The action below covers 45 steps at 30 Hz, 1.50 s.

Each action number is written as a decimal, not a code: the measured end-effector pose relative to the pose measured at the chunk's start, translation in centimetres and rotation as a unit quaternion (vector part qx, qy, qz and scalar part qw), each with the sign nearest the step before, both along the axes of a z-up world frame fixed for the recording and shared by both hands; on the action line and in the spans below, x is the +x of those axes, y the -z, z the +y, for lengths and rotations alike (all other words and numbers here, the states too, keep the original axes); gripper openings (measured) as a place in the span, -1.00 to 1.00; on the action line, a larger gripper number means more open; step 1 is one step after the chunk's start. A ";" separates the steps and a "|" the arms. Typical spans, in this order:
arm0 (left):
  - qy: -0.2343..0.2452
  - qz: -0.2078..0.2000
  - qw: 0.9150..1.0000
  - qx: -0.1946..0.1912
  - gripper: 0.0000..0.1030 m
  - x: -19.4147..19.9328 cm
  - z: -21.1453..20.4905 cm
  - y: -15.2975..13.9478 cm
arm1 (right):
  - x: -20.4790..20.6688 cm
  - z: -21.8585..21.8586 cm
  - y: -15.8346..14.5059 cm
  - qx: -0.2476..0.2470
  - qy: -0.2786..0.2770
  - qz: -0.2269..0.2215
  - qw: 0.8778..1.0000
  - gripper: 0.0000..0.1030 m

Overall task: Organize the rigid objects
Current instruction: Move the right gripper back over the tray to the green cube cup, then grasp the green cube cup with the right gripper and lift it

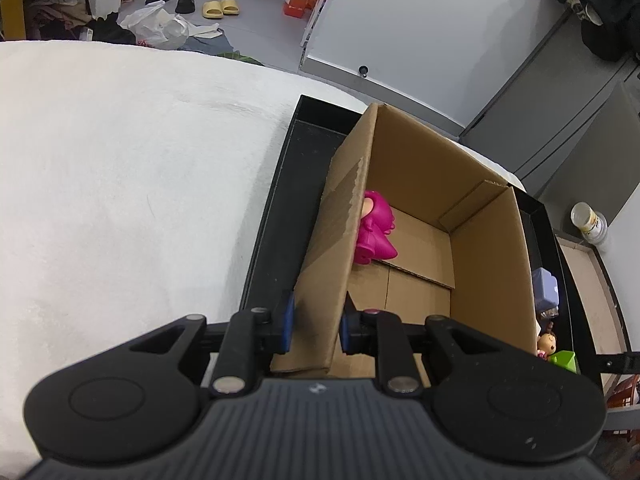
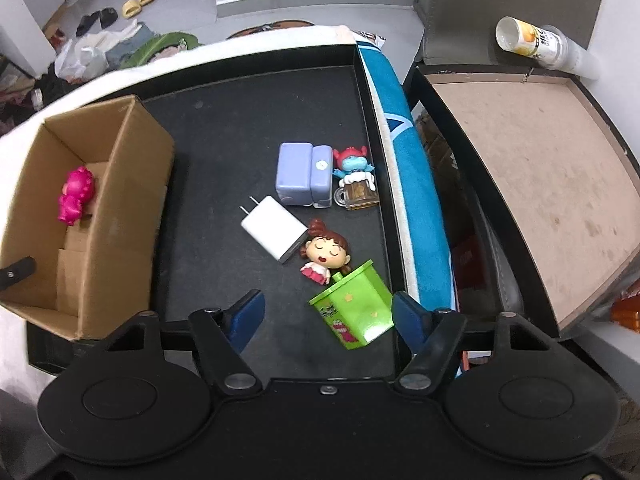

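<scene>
We see a black tray (image 2: 256,92) resting on a white cloth (image 1: 120,168), with a grey floor strewn with slippers at the upper left of both frames. Our left gripper (image 1: 316,326) has its pads pinched onto the near wall of the one cardboard box (image 1: 420,184), which half hides the single pink figure (image 1: 376,228) inside. Our right gripper (image 2: 326,316) hangs wide apart and empty at lower centre, just above the green container (image 2: 354,306). On the tray we count one white charger (image 2: 274,230), one purple case (image 2: 302,180), one sleeping doll (image 2: 324,252) and one blue troll on a mug (image 2: 356,180).
</scene>
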<state>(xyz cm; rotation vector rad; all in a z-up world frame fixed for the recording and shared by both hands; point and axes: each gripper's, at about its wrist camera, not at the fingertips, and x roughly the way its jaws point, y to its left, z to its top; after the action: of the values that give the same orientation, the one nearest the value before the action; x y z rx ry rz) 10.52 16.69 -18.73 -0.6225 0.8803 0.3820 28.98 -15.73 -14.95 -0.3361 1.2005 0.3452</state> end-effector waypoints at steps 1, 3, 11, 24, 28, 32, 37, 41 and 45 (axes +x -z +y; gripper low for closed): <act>0.000 -0.001 1.000 -0.001 -0.61 0.0 0.0 0.0 | 0.1 0.1 0.3 -0.002 -0.003 0.004 1.000 0.34; -0.005 0.000 1.000 -0.001 -0.60 0.0 0.2 0.0 | 0.3 0.1 1.0 -0.005 -0.004 0.009 1.000 0.34; -0.009 -0.001 1.000 0.011 -0.57 -0.3 0.2 -0.4 | 0.6 0.6 2.6 -0.032 -0.018 0.003 0.999 0.34; 0.001 -0.018 1.000 -0.003 -0.63 -0.6 0.0 -0.6 | -0.2 1.0 3.4 -0.038 -0.036 0.029 0.998 0.23; 0.004 -0.016 1.000 -0.003 -0.64 -0.5 0.0 -0.5 | -0.7 1.1 3.4 -0.041 -0.043 0.034 0.998 0.23; 0.005 -0.017 1.000 -0.003 -0.64 -0.5 0.0 -0.5 | -1.0 1.6 3.6 -0.052 -0.052 0.031 0.997 0.30; 0.007 -0.016 1.000 -0.005 -0.64 -0.5 -0.1 -0.5 | -1.0 1.9 4.8 -0.074 -0.059 0.041 0.995 0.30; 0.005 -0.016 1.000 -0.007 -0.64 -0.4 0.0 -0.4 | -1.1 2.2 5.4 -0.085 -0.061 0.043 0.994 0.19; 0.007 -0.015 1.000 -0.003 -0.64 -0.3 -0.1 -0.4 | -1.2 2.2 6.0 -0.086 -0.063 0.063 0.992 -0.07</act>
<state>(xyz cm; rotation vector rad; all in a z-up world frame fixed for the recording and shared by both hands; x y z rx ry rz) 10.23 16.57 -18.36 -0.6256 0.8581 0.3561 27.82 -13.50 -20.96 -0.5483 1.3391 0.3770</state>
